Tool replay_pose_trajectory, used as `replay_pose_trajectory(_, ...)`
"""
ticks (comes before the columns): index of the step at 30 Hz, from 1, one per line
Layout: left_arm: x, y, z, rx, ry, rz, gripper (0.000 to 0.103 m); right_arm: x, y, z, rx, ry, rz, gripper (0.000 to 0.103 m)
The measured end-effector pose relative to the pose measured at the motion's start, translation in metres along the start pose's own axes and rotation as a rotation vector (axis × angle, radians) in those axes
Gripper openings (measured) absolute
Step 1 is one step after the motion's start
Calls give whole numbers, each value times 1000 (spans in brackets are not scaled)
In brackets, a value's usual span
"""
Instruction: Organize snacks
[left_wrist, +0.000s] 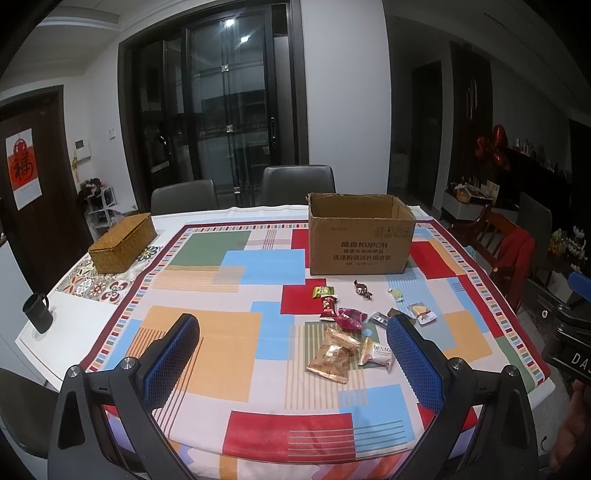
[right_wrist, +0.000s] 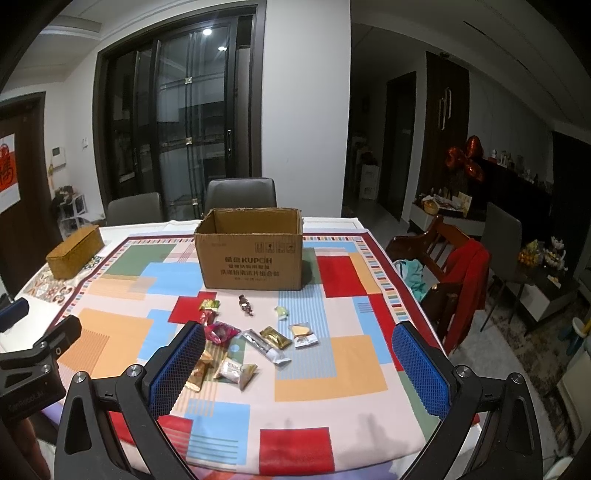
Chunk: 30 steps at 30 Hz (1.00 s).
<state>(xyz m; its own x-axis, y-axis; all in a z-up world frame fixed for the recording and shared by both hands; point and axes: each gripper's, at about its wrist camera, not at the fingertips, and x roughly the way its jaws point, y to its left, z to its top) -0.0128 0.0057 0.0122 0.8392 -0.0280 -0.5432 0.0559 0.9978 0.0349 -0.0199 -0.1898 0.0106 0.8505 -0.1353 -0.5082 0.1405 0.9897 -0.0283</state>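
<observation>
Both claws hang above the near edge of the table, each spread wide and holding nothing: the left gripper (left_wrist: 291, 341) with its blue-padded fingers (left_wrist: 173, 354) set far apart, and the right gripper (right_wrist: 299, 350) likewise gaping, its pads (right_wrist: 419, 363) clear of every wrapper. Below them lies a tablecloth (right_wrist: 332, 373) of red, blue, orange and green blocks. Just beyond the fingertips sits a loose scatter of snacks (right_wrist: 243, 339): a pale packet (right_wrist: 232, 371) nearest, gold wrappers (left_wrist: 334, 354) beside it, a magenta sweet (left_wrist: 351, 317), a silver sachet (right_wrist: 266, 347) touching a dark gold one (right_wrist: 275, 336), a clear-wrapped biscuit (right_wrist: 303, 334), then a small green candy (right_wrist: 281, 312), a brown twist (right_wrist: 245, 304) and a green-and-red pair (left_wrist: 325, 299). Farther back, apart from the sweets, stands an open cardboard box (right_wrist: 251, 258), upright. Off to the left are a woven lidded basket (left_wrist: 122, 243) and a dark mug (left_wrist: 37, 312). Grey chairs (left_wrist: 297, 182) stand behind the table.
</observation>
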Motion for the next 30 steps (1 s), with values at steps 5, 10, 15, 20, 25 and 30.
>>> replay_pose_trajectory(5,5,0,-3,8,5,0,103,7,2,-1,1,8,-1,103)
replay_pose_trajectory(10,13,-5,-4,35,6,-5,103,16,2,-4,5,26,-1,102)
replay_pose_trajectory(15,21,-10,-5,64,4,-6,103,28,0,-5,10,46,-3,103)
replay_pose_trajectory(20,35,-12,-7,79,21,-6,103,40,2,-6,-3,59,-7,102)
replay_pose_trajectory(25,53,-15,-10,93,52,-14,103,54,6,-8,-27,77,-4,102)
replay_pose_trajectory(30,70,-21,-12,121,73,-26,103,72,8,-10,-34,105,9,102)
